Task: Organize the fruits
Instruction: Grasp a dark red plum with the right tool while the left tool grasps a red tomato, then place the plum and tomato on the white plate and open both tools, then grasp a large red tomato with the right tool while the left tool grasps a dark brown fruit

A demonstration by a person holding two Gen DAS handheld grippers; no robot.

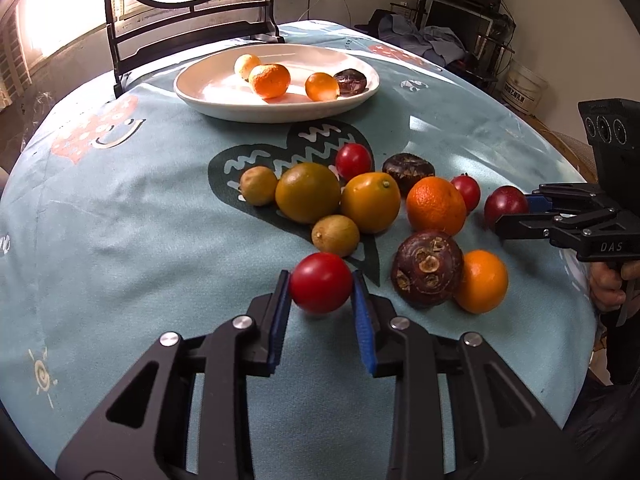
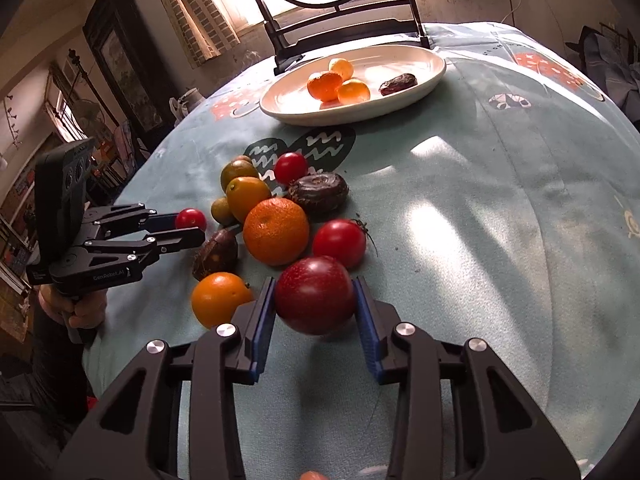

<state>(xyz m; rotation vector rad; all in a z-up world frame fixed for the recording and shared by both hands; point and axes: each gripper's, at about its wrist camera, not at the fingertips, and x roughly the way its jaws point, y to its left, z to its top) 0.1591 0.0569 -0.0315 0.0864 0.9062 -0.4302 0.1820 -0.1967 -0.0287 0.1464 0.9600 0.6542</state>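
While the left gripper (image 1: 321, 294) clamps a cherry tomato (image 1: 320, 282) and the right gripper (image 2: 315, 296) a plum (image 2: 315, 294), overtight squeezing could bruise either fruit.

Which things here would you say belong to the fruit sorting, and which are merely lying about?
Job:
- left gripper around a cherry tomato
- right gripper around a dark red plum
- loose fruit pile
- white plate with four pieces

Lying about:
- patterned tablecloth
- painted screen stand
- white bucket
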